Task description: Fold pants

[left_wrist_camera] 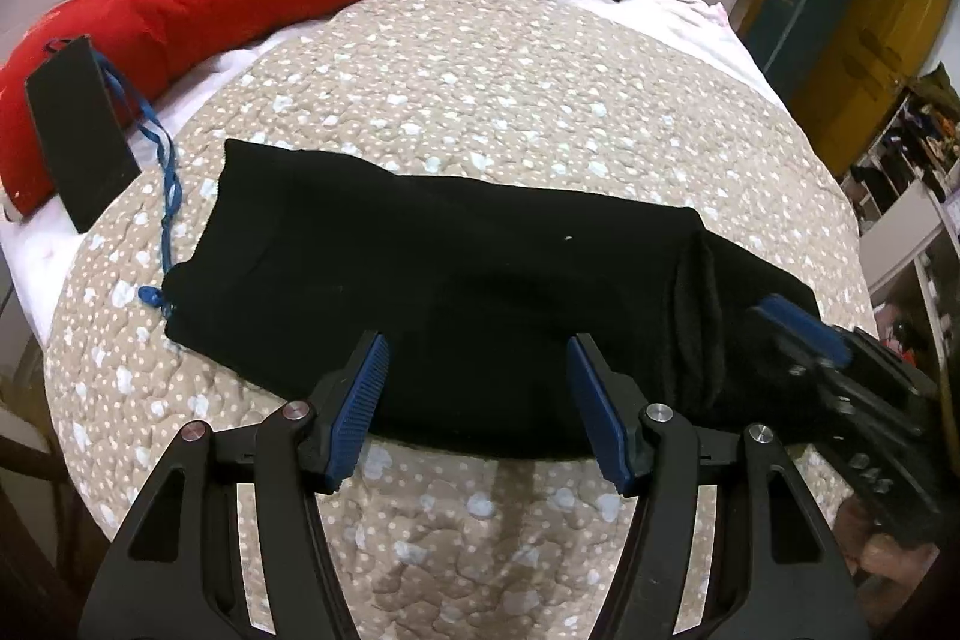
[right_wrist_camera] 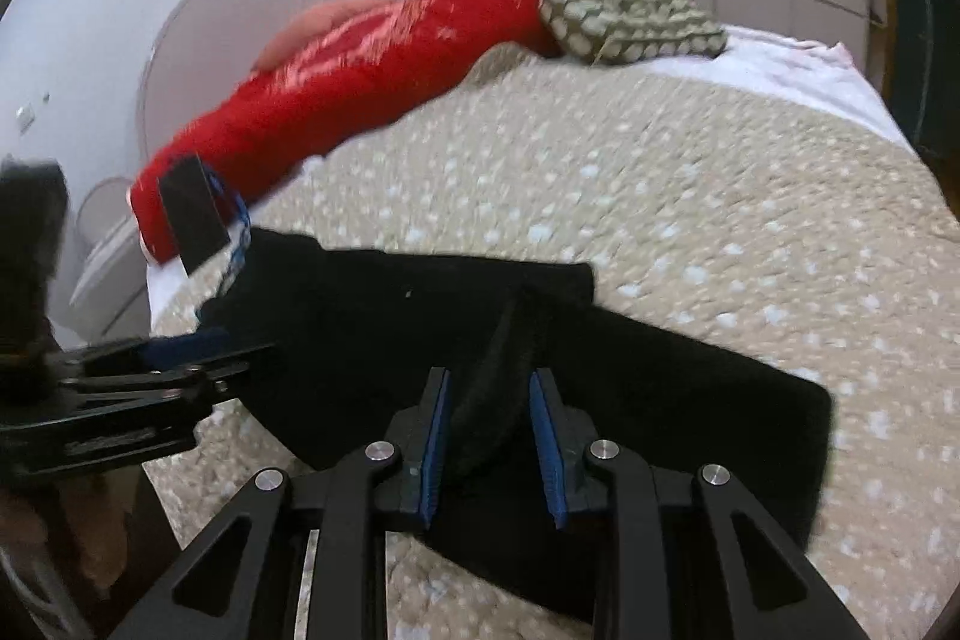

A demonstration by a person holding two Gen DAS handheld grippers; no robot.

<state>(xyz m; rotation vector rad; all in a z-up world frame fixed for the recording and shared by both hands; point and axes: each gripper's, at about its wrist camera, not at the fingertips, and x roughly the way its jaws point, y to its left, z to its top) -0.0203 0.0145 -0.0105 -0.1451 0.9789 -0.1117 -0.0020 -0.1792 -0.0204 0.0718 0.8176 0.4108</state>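
No readable text, label or number anywhere — just blur.

- Left gripper point(left_wrist_camera: 477, 388): angled downward, its two blue-padded fingers point(left_wrist_camera: 360, 400) spread wide with nothing between them.
- Right gripper point(right_wrist_camera: 489, 436): angled downward, jaws narrower, a raised fold of cloth between the pads; contact cannot be told.
- The two grippers sit side by side.

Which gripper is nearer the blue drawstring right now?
Left. The left gripper hovers open over the black pants' near edge, toward the blue drawstring end. The right gripper is at the opposite end, straddling a raised fold.
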